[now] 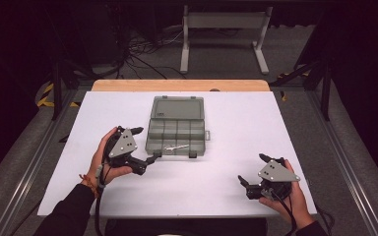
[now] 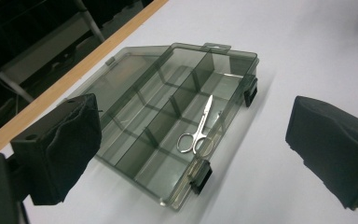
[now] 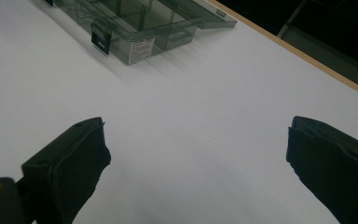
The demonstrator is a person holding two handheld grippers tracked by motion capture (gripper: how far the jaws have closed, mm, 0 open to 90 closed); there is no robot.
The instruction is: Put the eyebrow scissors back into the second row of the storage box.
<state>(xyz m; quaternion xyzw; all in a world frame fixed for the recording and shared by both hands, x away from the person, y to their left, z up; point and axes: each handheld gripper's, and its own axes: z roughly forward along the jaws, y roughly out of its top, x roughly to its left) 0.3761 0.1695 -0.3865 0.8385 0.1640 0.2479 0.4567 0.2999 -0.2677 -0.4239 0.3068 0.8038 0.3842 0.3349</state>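
High view showed my desk (image 1: 236, 191) first, a broad white sheet, with the smoky plastic organizer box (image 1: 177, 140) lying open near its middle, lid folded flat toward the far edge. My left tool (image 1: 145, 146) sat just beside the box's near-left corner, jaws spread wide with nothing between them. My right tool (image 1: 254, 170) hung well apart at the near right of the desk, also spread and empty, pointing across bare white surface.

Down to the small stuff: the scissors (image 2: 196, 129) lay inside the box, in a compartment of the front row, close to the front wall between the two black latches (image 2: 201, 176). From the left gripper view they sat ahead of my left tool and between its jaws' line of sight, handles nearer me, blades running away along the front row.

That was the relation that counted, I judged: the scissors' long axis ran with the front wall, and my left tool was by far the nearer one, so any reach into that compartment looked like its job, coming over the front wall.
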